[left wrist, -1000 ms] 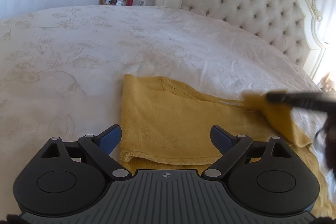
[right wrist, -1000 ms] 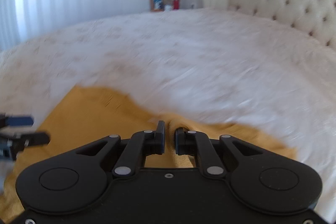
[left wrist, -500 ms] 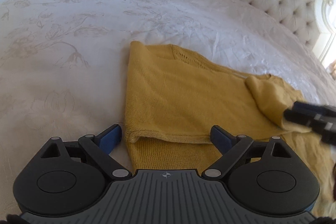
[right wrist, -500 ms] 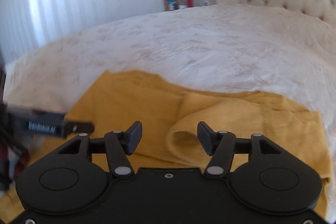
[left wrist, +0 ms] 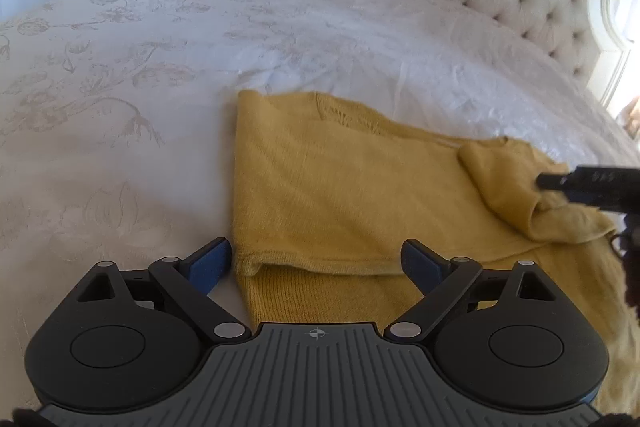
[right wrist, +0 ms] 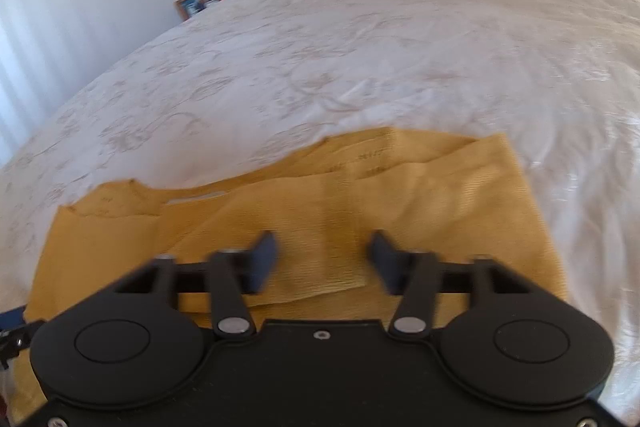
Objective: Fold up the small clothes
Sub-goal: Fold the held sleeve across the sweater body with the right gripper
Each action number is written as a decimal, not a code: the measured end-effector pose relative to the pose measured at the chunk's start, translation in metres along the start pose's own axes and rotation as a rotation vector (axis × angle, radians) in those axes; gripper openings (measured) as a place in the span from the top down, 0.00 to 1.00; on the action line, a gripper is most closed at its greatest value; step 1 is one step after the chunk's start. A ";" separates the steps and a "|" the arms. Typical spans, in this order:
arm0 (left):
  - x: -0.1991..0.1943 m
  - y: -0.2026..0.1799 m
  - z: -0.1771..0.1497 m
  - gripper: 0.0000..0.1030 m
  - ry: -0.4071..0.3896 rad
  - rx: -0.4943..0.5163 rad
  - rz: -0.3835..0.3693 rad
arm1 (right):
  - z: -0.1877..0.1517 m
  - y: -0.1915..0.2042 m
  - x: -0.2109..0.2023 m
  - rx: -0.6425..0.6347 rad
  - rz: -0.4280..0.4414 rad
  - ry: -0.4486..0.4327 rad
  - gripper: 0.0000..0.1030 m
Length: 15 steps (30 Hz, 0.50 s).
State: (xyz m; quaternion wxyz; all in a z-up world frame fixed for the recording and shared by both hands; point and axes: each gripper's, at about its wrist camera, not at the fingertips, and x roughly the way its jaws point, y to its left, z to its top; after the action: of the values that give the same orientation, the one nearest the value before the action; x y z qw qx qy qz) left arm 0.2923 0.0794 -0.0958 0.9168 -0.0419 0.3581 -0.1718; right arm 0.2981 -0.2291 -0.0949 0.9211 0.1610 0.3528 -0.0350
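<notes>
My left gripper [left wrist: 316, 263] waits with jaws wide apart over the near hem of the yellow sweater [left wrist: 340, 187] on the bed [left wrist: 160, 67], while at 3 o'clock my right gripper [right wrist: 322, 261], just closing but still apart, reaches for the sleeve [left wrist: 504, 187] to fold it.

The left gripper [left wrist: 316, 259] fills the bottom of the left wrist frame: a grey ribbed base plate bearing a small crosshair mark at its top centre, flanked by two black round housings with recessed discs. Black linkage bars with silver pivot pins lead up to two fingers faced with blue pads [left wrist: 210, 263].

The right gripper [right wrist: 322, 259] takes up the lower part of the right wrist frame, all black with a smooth plate, a small screw at its top centre and more screws at the bottom corners. It has the same round housings, silver pins and dark blue-grey fingers [right wrist: 262, 259].
</notes>
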 end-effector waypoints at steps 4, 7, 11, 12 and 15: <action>-0.013 0.003 0.008 0.10 -0.080 -0.020 0.006 | 0.008 0.029 -0.014 -0.028 0.052 -0.055 0.85; -0.023 0.009 0.013 0.10 -0.135 -0.060 0.003 | 0.017 0.059 -0.026 -0.041 0.143 -0.094 0.85; -0.030 0.022 0.018 0.10 -0.180 -0.144 -0.016 | 0.019 0.111 -0.029 -0.082 0.291 -0.105 0.85; -0.031 0.026 0.019 0.10 -0.187 -0.167 -0.026 | 0.017 0.124 -0.026 -0.094 0.319 -0.094 0.85; -0.033 0.036 0.022 0.10 -0.214 -0.228 -0.058 | 0.005 0.156 -0.016 -0.143 0.368 -0.067 0.89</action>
State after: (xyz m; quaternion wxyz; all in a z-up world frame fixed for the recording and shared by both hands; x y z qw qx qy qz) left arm 0.2947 0.1237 -0.0651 0.9337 -0.1742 0.2740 -0.1511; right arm 0.3171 -0.0835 -0.0387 0.9323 0.1557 0.2879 0.1539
